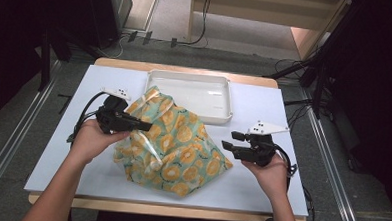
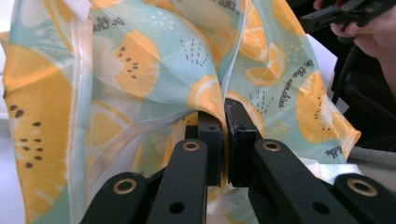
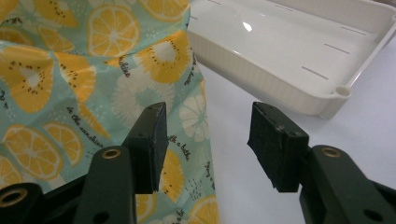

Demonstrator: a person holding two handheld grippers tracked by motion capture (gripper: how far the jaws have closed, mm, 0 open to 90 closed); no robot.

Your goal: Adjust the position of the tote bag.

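Clamped in the left claw (image 2: 223, 135), a fold of the cloth (image 1: 175, 139) is held up, probably for spreading. Right claw (image 3: 205, 140) waits apart beside its edge, tray (image 3: 299, 60) beyond.

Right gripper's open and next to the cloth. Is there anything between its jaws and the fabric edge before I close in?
Nothing visible. The right gripper stands open beside the fruit-print cloth, with bare table surface under the gap. The white tray sits farther back, off the path. The left gripper is shut on the cloth's other side.
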